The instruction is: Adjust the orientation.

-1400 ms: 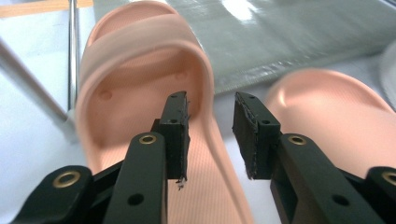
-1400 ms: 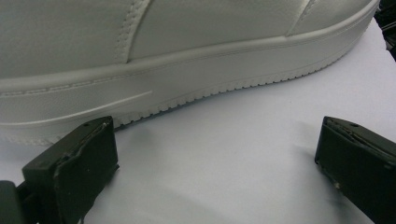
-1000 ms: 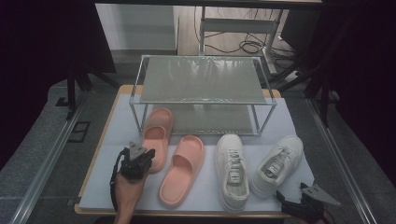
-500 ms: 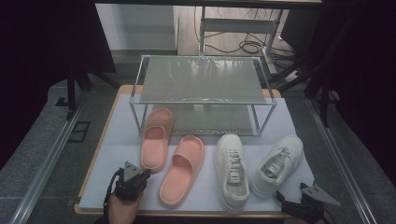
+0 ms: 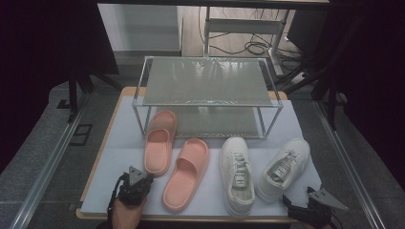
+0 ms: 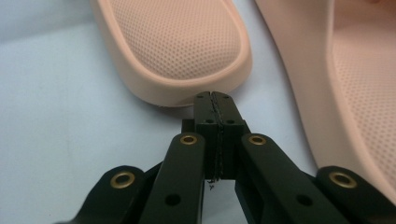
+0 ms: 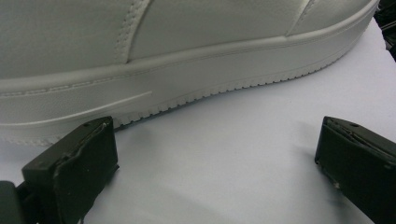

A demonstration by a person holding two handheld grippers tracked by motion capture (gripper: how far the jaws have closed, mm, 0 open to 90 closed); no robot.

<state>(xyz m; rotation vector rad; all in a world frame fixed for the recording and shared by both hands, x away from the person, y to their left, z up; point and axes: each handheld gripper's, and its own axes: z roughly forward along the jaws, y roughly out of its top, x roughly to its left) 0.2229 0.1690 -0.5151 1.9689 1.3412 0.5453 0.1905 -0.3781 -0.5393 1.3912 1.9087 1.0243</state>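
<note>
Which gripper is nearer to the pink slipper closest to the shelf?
Left. The left gripper sits just off the heel of that pink slipper; the right gripper is far across, beyond both white sneakers.

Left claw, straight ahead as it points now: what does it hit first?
Probably the heel of the nearer pink slide. The shut left claw points right at its rim, with little or no gap showing; contact can't be judged.
</note>
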